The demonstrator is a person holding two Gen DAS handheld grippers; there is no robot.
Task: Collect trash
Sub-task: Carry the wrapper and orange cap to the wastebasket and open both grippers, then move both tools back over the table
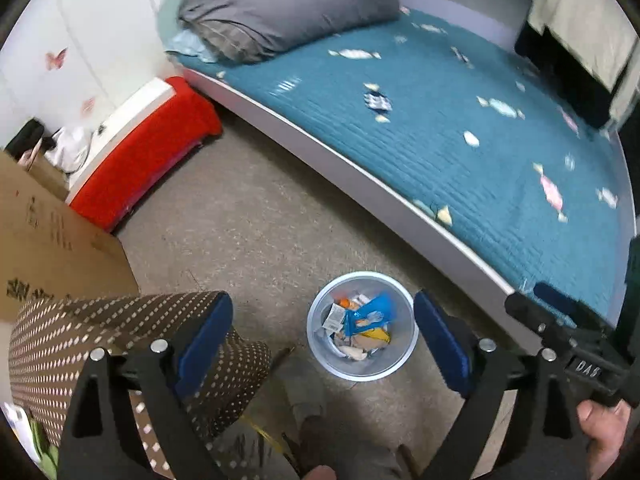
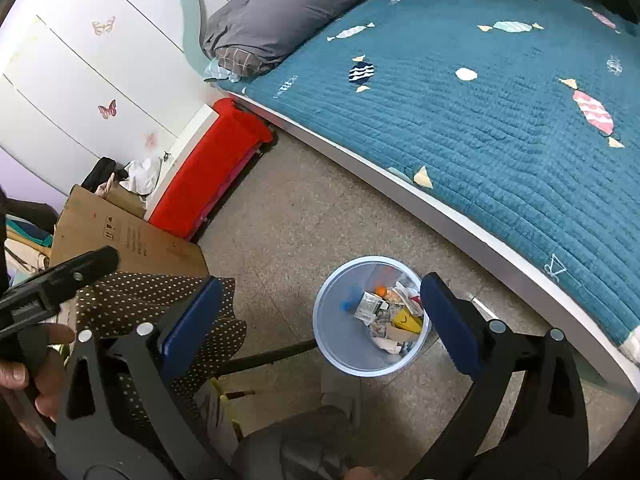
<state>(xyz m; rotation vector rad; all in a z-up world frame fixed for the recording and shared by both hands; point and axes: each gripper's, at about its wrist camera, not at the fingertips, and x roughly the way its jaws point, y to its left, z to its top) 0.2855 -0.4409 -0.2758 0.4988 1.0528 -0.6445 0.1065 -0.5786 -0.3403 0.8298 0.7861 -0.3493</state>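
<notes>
Both the left hand-held gripper (image 1: 324, 340) and right hand-held gripper (image 2: 320, 320) hang spread and empty with the bin (image 1: 400, 360) right below between the fingers, so I'd scan the floor (image 1: 248, 216) for leftover trash before reaching.

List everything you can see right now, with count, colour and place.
Trash bin: one, pale blue, on the floor beside the bed, holding wrappers and paper scraps.
Bed quilt: one, teal with candy print, upper right.
Pillow: one, grey, at the head of the bed.
Red cover: one, on a low white unit by the wall.
Cardboard box: one, brown, left.
Dotted fabric: one, brown with white dots, lower left.
Butterfly stickers: several, pink, on the white wall.
Left gripper: open, empty, above the bin.
Right gripper: open, empty, above the bin.
</notes>
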